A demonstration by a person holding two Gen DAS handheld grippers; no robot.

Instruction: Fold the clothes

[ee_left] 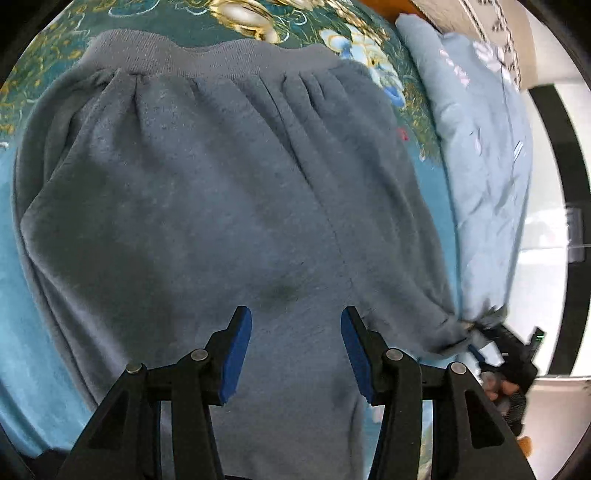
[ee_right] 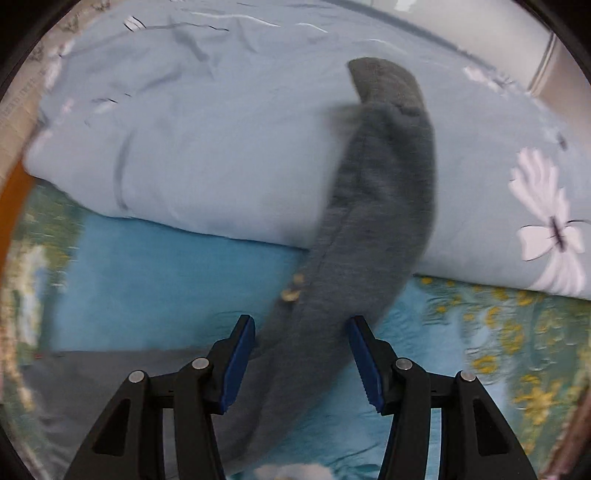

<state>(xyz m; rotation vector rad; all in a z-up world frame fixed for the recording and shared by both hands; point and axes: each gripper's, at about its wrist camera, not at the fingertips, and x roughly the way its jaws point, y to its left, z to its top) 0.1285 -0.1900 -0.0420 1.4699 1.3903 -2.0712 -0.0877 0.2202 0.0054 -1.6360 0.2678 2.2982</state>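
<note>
A grey sweatshirt (ee_left: 221, 192) lies spread flat on a blue bedspread (ee_left: 22, 332), its ribbed hem at the far side. My left gripper (ee_left: 295, 350) hovers open over its near part, holding nothing. In the right wrist view a grey sleeve (ee_right: 369, 221) runs from between the fingers up onto a folded light-blue quilt (ee_right: 184, 155). My right gripper (ee_right: 301, 358) is open with the sleeve lying between and under its blue pads (ee_right: 236, 365), not pinched. The right gripper also shows at the sleeve's end in the left wrist view (ee_left: 480, 347).
The folded light-blue quilt with white flower and butterfly prints (ee_left: 480, 147) lies along the right side of the bed. The bedspread has a teal and gold floral border (ee_left: 240, 18). A white wall and a dark frame (ee_left: 561, 155) stand beyond the quilt.
</note>
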